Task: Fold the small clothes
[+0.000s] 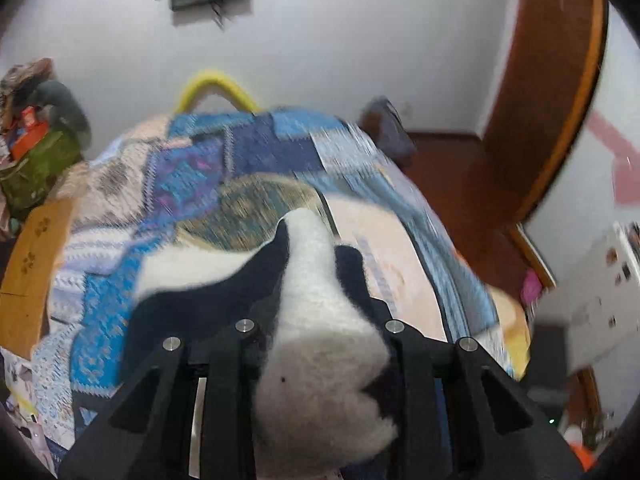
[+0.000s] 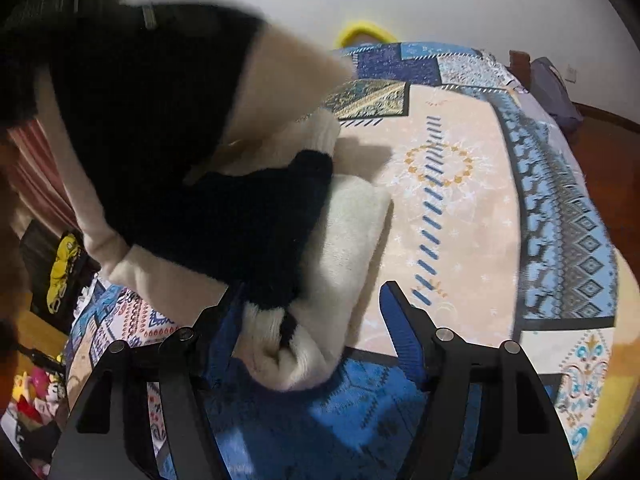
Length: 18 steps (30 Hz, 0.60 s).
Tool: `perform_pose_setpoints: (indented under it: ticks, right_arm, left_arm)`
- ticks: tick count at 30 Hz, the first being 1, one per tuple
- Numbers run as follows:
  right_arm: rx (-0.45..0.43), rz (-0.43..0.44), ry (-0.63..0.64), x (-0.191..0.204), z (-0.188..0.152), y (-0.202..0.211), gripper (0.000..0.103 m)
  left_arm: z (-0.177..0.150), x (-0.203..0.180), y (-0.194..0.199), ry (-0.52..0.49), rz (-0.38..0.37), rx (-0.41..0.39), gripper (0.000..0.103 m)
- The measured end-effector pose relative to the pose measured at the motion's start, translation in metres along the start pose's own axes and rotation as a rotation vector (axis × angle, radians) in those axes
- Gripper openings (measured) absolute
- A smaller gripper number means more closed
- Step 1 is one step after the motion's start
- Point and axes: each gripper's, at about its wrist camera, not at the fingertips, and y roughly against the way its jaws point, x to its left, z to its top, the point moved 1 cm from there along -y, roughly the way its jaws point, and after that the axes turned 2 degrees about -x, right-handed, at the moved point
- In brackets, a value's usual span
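A fuzzy cream and black garment (image 2: 348, 232) lies partly folded on the patterned bedspread (image 2: 460, 184). In the left wrist view my left gripper (image 1: 320, 312) is shut on a bunch of the same garment (image 1: 320, 340), which fills the space between its fingers and is lifted above the bed. In the right wrist view a raised part of the garment (image 2: 160, 120) hangs at the upper left. My right gripper (image 2: 312, 304) is open around the garment's near folded edge, with its blue-padded right finger (image 2: 400, 332) clear of the cloth.
A yellow hoop (image 1: 216, 84) stands at the bed's far edge. A brown wooden door (image 1: 552, 80) and wood floor (image 1: 460, 168) are to the right. Bags and clutter (image 1: 36, 132) sit at the left. Toys (image 2: 36, 392) lie on the floor at the lower left.
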Motion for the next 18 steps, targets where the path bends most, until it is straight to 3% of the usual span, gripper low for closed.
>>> perform_pose_setpoints:
  ticks: [4,8,9,13,18]
  right_arm:
    - [-0.018,-0.021,0.010,-0.003,-0.003,0.020,0.064]
    - [-0.035,-0.085,0.034,-0.008,-0.008,0.041,0.064]
    - [-0.038,-0.096,0.033,-0.010,-0.009,0.046,0.064]
    - [-0.059,-0.120,0.023,-0.016,-0.007,0.062,0.064]
    - [-0.116,-0.112,0.045,-0.005,0.010,0.083,0.064]
  left_arm:
    - [-0.022,-0.014,-0.006,-0.045,-0.029,0.084,0.030]
    - [-0.037,-0.025,0.002,-0.070,-0.094,0.121,0.061]
    - [-0.039,-0.027,0.006,-0.067,-0.125,0.127,0.064]
    - [-0.039,-0.033,0.029,-0.085,-0.176,0.118,0.064]
    - [-0.028,-0.008,0.060,-0.066,-0.153,0.048,0.065]
